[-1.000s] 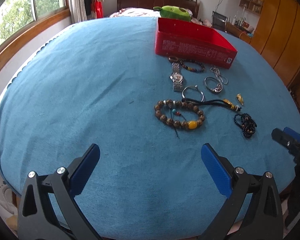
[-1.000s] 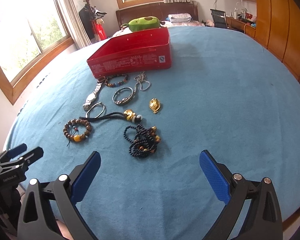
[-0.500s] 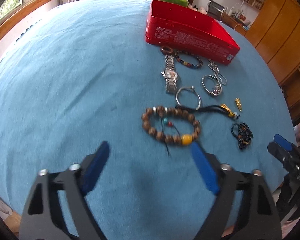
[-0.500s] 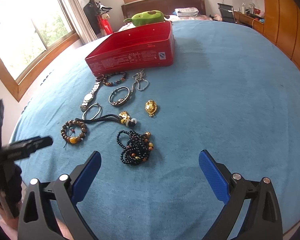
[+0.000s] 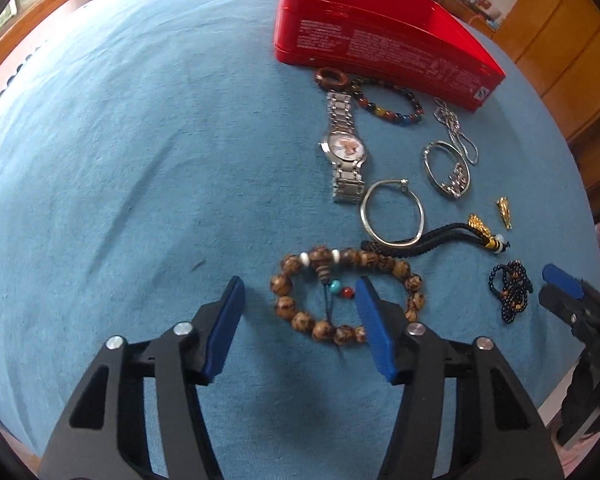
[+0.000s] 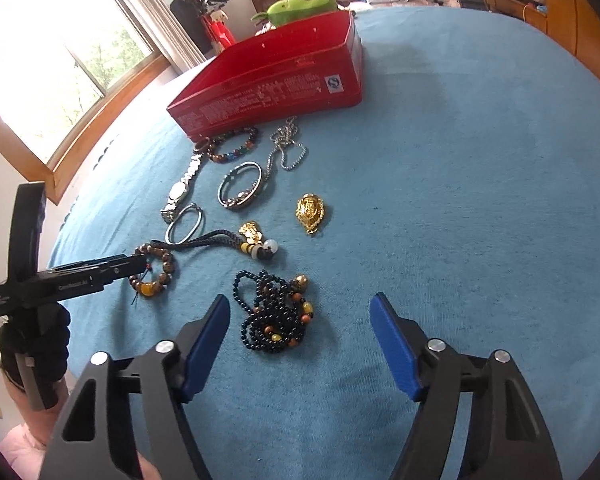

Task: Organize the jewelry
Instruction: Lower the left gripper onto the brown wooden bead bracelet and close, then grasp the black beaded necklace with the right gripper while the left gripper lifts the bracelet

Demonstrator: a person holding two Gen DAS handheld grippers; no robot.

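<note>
Jewelry lies on the blue cloth in front of an open red box (image 5: 380,28) (image 6: 268,84). My left gripper (image 5: 300,312) is open, low over a brown wooden bead bracelet (image 5: 296,320) (image 6: 156,276); its right finger stands inside the bracelet's ring, its left finger outside it. My right gripper (image 6: 300,320) is open, and a heap of black beads (image 6: 272,316) (image 5: 510,292) lies between its fingertips. A steel watch (image 5: 344,148), a silver bangle (image 5: 392,212), a coloured bead bracelet (image 5: 392,104) and a gold pendant (image 6: 310,212) lie further back.
A black cord with gold charm (image 5: 440,236) touches the wooden bracelet. A second bangle (image 6: 240,186), a silver chain (image 6: 288,148) and a brown ring (image 5: 331,78) lie near the box. A green plush toy (image 6: 300,6) sits behind the box. Wooden cabinets (image 5: 560,40) stand to the right.
My left gripper has moved forward and down onto the wooden bead bracelet and narrowed a little. My right gripper has moved forward to the black bead heap.
</note>
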